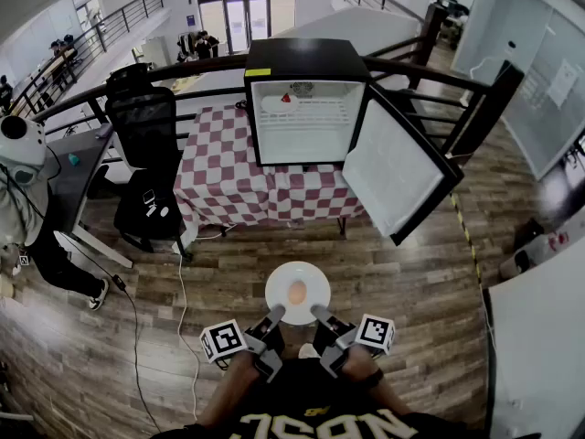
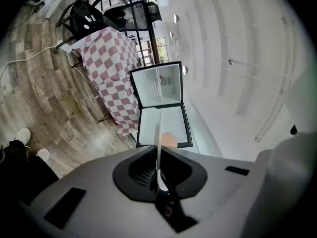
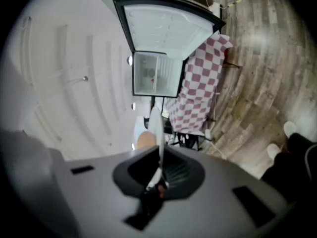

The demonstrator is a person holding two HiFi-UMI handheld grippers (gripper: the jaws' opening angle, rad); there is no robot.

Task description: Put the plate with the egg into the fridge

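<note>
Now: your left gripper (image 1: pixel 273 315) and right gripper (image 1: pixel 321 315) both clench the near rim of the plate (image 1: pixel 278 284). The egg (image 1: pixel 297 292) sits loose at its centre. The plate hangs well short of the open fridge (image 1: pixel 306 60) at the worktop's (image 1: pixel 219 172) right edge. Keep the plate level and advance slowly, hands matched.

This was an open office or lab floor on a gallery: a dark railing (image 1: pixel 489 108) edged the wood-plank floor (image 1: pixel 384 263), with glass doors (image 1: pixel 247 21) beyond. A black office chair (image 1: pixel 144 126) stood by a desk (image 1: pixel 73 172), and a small fridge (image 1: pixel 306 62) sat on a checked-cloth table (image 1: pixel 228 186).
</note>
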